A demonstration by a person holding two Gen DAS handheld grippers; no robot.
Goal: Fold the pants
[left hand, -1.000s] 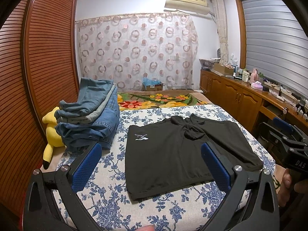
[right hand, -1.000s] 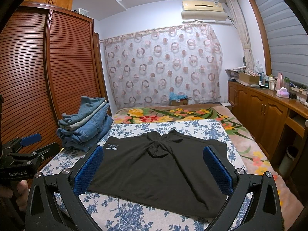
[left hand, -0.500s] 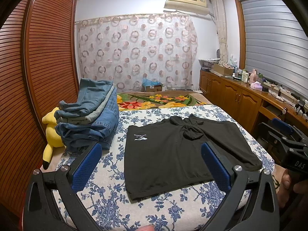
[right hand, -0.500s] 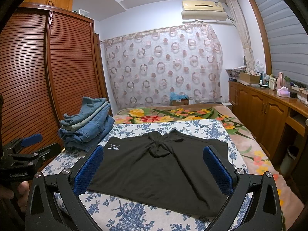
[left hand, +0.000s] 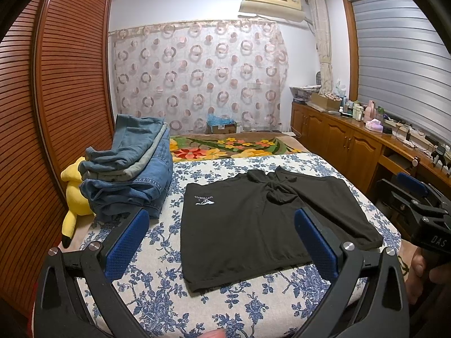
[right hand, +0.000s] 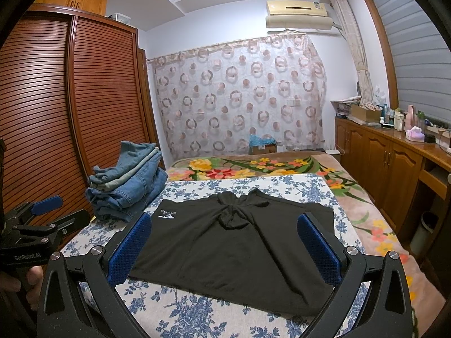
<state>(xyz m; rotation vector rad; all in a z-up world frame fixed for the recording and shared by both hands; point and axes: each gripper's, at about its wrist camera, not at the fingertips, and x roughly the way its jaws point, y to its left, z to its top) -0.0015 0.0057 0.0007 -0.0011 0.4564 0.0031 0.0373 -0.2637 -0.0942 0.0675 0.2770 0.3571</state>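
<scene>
Pants (left hand: 262,228) lie flat on the bed (left hand: 157,290) at your twelve o'clock, long axis nine-to-three. Left tongs (left hand: 222,242) and right tongs (right hand: 225,246) both gape wide, empty, hovering short of the near hem, equally near.

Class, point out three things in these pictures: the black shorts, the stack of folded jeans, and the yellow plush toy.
black shorts (left hand: 253,231), left wrist view, flat middle of the fabric.
stack of folded jeans (right hand: 126,186), right wrist view, side of the pile.
yellow plush toy (left hand: 73,197), left wrist view, its body.
</scene>
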